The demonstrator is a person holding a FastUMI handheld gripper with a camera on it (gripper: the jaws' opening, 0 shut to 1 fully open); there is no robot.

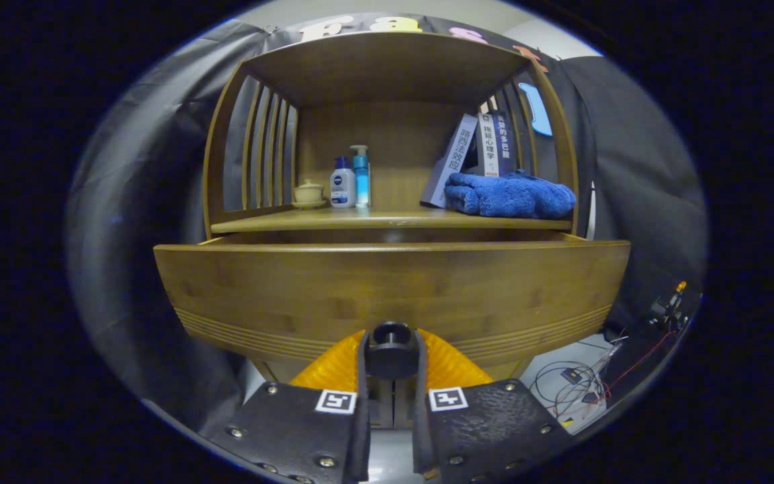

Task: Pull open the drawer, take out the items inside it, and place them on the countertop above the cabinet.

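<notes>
Dark cloth walls surround a wooden cabinet [387,134] in a booth. At the near end of the scene, the gripper [391,349] has its two fingers closed around a round dark knob [391,346], one finger pressing each side of it. That knob sits low on the front of the drawer [387,289], a wide wooden panel with grooved lines along its lower edge. The drawer stands pulled partly out from the cabinet, its top rim showing a dark gap behind it; what lies inside is hidden.

Beyond the drawer, the countertop [387,218] holds a small lidded cup [308,193] at the left, then a white bottle [342,183] touching a blue pump bottle [360,176]. Toward the right, a folded blue towel [509,195] rests before leaning books [478,154]. Cables [582,383] lie on the floor at the lower right.
</notes>
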